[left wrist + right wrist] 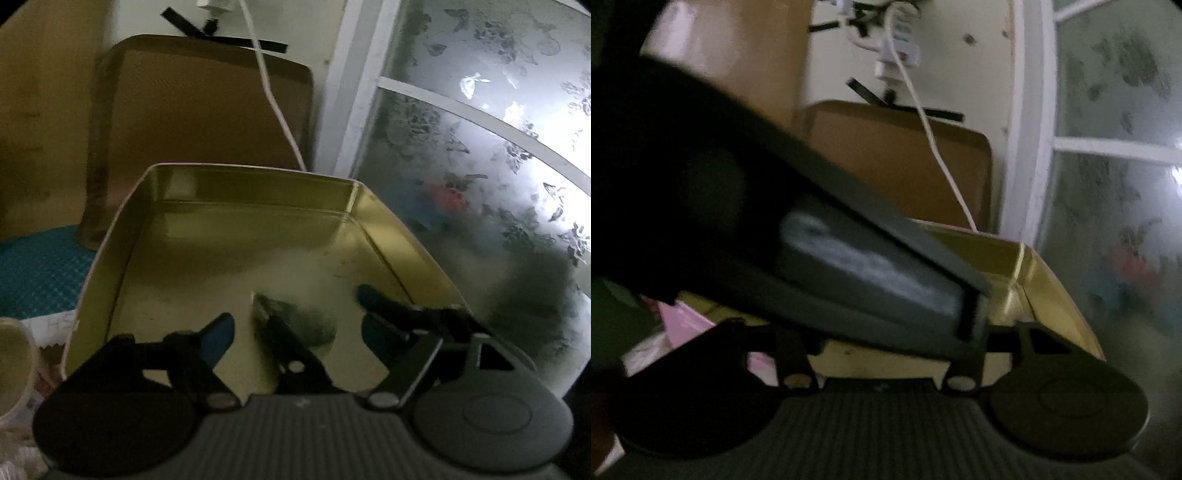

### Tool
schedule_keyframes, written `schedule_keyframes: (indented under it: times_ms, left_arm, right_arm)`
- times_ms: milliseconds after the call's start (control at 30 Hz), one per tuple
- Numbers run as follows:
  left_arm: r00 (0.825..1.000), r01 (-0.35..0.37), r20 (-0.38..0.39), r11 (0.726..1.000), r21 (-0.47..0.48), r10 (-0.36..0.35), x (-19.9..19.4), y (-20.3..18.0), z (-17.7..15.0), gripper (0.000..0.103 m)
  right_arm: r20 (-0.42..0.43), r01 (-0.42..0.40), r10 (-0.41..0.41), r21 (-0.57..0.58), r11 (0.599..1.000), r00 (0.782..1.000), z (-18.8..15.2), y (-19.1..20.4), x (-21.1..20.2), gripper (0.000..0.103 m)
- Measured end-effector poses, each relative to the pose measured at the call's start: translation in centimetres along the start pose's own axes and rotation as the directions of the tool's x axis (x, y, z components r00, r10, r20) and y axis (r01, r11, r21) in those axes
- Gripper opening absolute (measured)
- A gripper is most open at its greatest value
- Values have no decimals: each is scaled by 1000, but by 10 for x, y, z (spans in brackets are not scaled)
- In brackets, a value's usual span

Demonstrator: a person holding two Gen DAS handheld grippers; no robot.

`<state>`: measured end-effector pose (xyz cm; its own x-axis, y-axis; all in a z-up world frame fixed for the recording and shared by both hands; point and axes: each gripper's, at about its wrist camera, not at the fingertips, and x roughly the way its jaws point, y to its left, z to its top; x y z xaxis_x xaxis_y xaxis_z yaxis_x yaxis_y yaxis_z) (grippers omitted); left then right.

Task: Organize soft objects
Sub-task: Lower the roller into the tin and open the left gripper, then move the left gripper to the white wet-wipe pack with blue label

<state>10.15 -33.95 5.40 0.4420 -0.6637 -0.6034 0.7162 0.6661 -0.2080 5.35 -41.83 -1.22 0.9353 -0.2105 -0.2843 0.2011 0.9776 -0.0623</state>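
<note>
A gold metal tin (207,206) with low walls fills the middle of the left wrist view. My left gripper (295,310) is open over the tin's near part, with its blue-padded fingers (218,332) spread wide. Between the fingers a dark shape lies on the tin floor; I cannot tell what it is. In the right wrist view the same tin (1052,291) shows at right. The body of the other gripper (812,258) crosses that view and hides my right gripper's fingertips. No soft object is clearly visible.
A brown board (207,110) leans on the wall behind the tin, with a white cable (273,96) hanging over it. A frosted patterned window (498,166) is at right. A blue mat (40,273) and a pale cup (14,365) are at left. Pink plastic (683,317) lies at lower left.
</note>
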Motion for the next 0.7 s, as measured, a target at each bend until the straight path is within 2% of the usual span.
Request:
schedule_keyframes:
  times_ms: [33,200,300,400,433,467,533,700]
  left_arm:
    - [1000,-10,2,1000,-5,10,0,1,0,80]
    - [999,17,28,999,-37,-16,-20,12,-4,82]
    - [996,47,79,999,-19,-45,-52,18,-16,82]
    - [988,38,147,999,35,-42,-95,26,-39,82]
    - [985,32,168,998,50,-40,-109,31,-49,86]
    - [982,22,184,998,60,-33,-121,35,-56,88]
    - [977,-17,215,997,79,-1,-147,44,-80,100]
    - [948,-148,285,989,-1,142,-202,78,-132,101]
  right_arm:
    - [-1,1,-1,13,1000,1000,0,-2,-1,70]
    - [26,-19,17,56,998,1000,-2,-1,-20,70]
    - [71,-56,50,80,995,996,-5,8,-39,69]
    - [89,-109,100,107,988,991,-8,21,-55,68]
    - [90,-136,126,117,984,988,-9,27,-61,65]
    - [90,-158,148,121,980,985,-7,31,-61,62]
    - [85,-206,197,114,972,977,-7,43,-65,53]
    - [45,-339,337,42,940,940,-11,92,-72,43]
